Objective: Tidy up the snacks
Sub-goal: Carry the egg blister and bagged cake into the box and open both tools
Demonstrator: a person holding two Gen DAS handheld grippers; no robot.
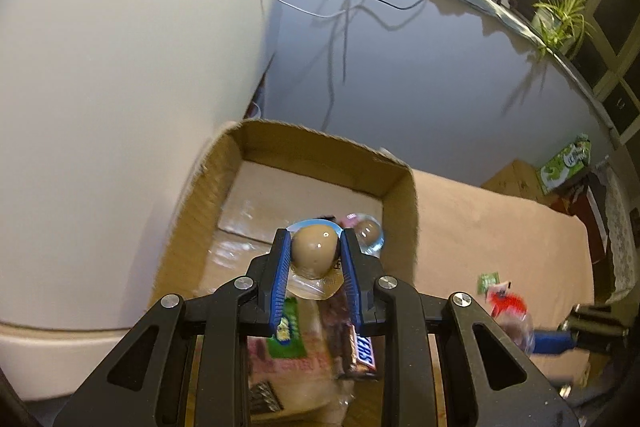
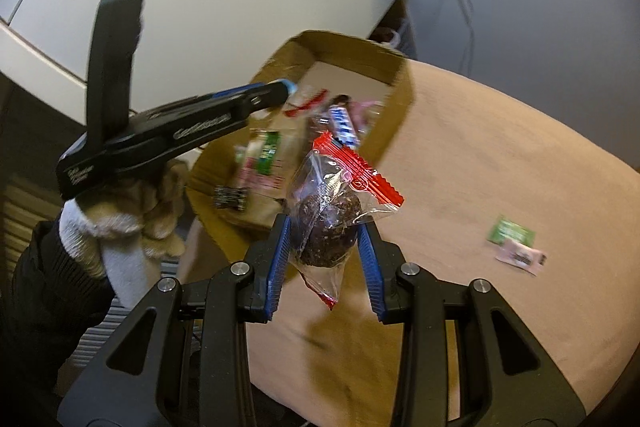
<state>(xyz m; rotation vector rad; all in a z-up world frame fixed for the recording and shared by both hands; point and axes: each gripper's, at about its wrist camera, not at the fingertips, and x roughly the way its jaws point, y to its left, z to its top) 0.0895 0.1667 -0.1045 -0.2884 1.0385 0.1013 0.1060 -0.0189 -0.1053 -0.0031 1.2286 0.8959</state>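
My left gripper [image 1: 315, 245] is shut on a tan ball snack in a clear wrapper [image 1: 314, 251] and hangs over the open cardboard box [image 1: 400, 183]. Inside the box lie a Snickers bar [image 1: 362, 351], a green packet [image 1: 286, 331] and other wrapped snacks. My right gripper [image 2: 325, 235] is shut on a dark chocolate ball in a clear bag with a red seal [image 2: 326, 231], held above the tan tabletop near the box [image 2: 396, 95]. In the right wrist view the left gripper [image 2: 286, 87] reaches over the box, held by a gloved hand [image 2: 120, 227].
Two small packets, a green one [image 2: 510, 231] and a pink one [image 2: 520, 257], lie on the tan cloth [image 2: 500, 155] to the right. A white rounded appliance [image 1: 120, 107] stands left of the box. Cables hang down the wall behind. A green carton [image 1: 566, 163] sits far right.
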